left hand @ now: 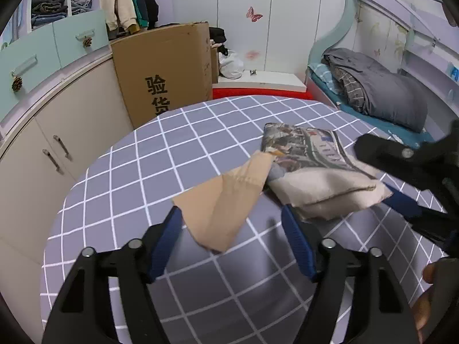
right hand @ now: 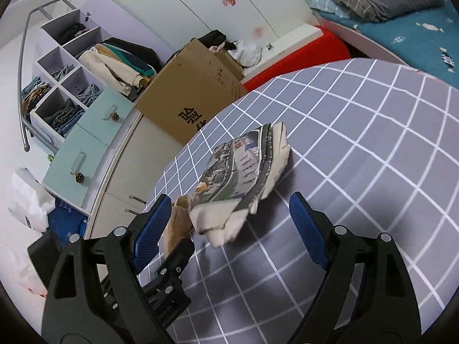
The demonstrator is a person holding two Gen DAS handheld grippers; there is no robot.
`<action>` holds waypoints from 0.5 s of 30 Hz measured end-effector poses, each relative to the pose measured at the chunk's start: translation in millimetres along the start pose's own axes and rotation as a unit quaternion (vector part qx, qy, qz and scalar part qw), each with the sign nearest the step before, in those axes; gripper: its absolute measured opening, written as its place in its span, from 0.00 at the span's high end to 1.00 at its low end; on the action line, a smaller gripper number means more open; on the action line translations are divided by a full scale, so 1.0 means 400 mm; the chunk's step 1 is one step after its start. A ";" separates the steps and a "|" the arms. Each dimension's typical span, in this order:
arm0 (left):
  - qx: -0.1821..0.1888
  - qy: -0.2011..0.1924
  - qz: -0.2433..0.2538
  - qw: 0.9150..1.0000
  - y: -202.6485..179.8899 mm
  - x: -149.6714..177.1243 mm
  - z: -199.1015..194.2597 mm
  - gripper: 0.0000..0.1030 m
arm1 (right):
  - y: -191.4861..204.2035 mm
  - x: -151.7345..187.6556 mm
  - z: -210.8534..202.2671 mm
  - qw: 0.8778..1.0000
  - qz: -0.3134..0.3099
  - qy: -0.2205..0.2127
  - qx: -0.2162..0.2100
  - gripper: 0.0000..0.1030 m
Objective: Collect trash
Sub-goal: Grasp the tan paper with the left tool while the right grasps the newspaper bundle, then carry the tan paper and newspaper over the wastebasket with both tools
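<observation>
A folded, torn newspaper wad [left hand: 312, 172] lies on the grey checked table [left hand: 160, 154], and a tan paper scrap [left hand: 226, 203] lies against its left side. My left gripper [left hand: 232, 229] is open, its blue pads [left hand: 166, 238] on either side of the tan scrap's near corner, just above the cloth. My right gripper [right hand: 229, 220] is open around the near end of the newspaper [right hand: 238, 175]; in the left wrist view it reaches in from the right. The tan scrap [right hand: 178, 223] shows behind the right gripper's left pad.
A large cardboard box [left hand: 166, 68] stands beyond the table's far left edge, next to cabinets [left hand: 57, 132]. A bed with grey bedding [left hand: 381, 86] is at the far right. A red mat [left hand: 264, 93] lies past the table. White plastic bags [right hand: 25, 200] sit on the floor at left.
</observation>
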State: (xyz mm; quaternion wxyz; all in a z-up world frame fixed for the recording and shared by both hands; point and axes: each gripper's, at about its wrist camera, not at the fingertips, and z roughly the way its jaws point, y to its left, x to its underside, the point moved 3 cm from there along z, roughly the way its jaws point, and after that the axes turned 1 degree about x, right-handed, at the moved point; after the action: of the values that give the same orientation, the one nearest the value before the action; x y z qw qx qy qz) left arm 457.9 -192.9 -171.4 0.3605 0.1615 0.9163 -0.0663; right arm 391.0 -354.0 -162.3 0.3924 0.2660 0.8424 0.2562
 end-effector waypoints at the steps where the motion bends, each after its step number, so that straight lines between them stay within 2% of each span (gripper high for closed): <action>1: 0.001 0.003 0.002 1.000 -0.002 -0.001 0.004 0.44 | 0.002 -0.001 0.006 1.000 0.000 0.002 -0.001 0.19; 5: 0.008 0.034 -0.004 0.999 0.006 -0.002 0.037 0.65 | 0.005 0.000 0.029 1.000 -0.001 0.014 -0.004 0.20; 6: 0.006 0.030 -0.010 0.999 0.012 -0.006 0.036 0.69 | 0.007 -0.002 0.035 1.000 -0.002 0.016 -0.005 0.20; 8: 0.006 0.031 -0.019 0.999 0.019 -0.012 0.042 0.91 | 0.012 -0.005 0.045 1.000 -0.007 0.019 -0.003 0.20; 9: 0.005 0.031 -0.028 0.999 0.029 -0.013 0.042 0.98 | 0.012 -0.005 0.047 1.000 -0.008 0.020 -0.004 0.21; 11: 0.018 0.028 -0.044 0.998 0.044 -0.009 0.041 0.98 | 0.014 -0.006 0.051 1.000 -0.011 0.022 -0.003 0.37; 13: 0.021 0.019 -0.059 0.998 0.058 -0.002 0.026 0.98 | 0.010 -0.004 0.057 0.999 -0.009 0.033 -0.007 0.63; 15: 0.027 0.011 -0.064 0.998 0.066 0.003 0.006 0.98 | 0.009 -0.003 0.059 0.999 -0.009 0.038 -0.013 0.69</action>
State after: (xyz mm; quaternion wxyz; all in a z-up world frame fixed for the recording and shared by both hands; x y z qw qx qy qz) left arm 467.6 -168.4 -174.3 0.3405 0.1123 0.9268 -0.1118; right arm 411.2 -346.9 -172.6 0.3660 0.2432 0.8556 0.2736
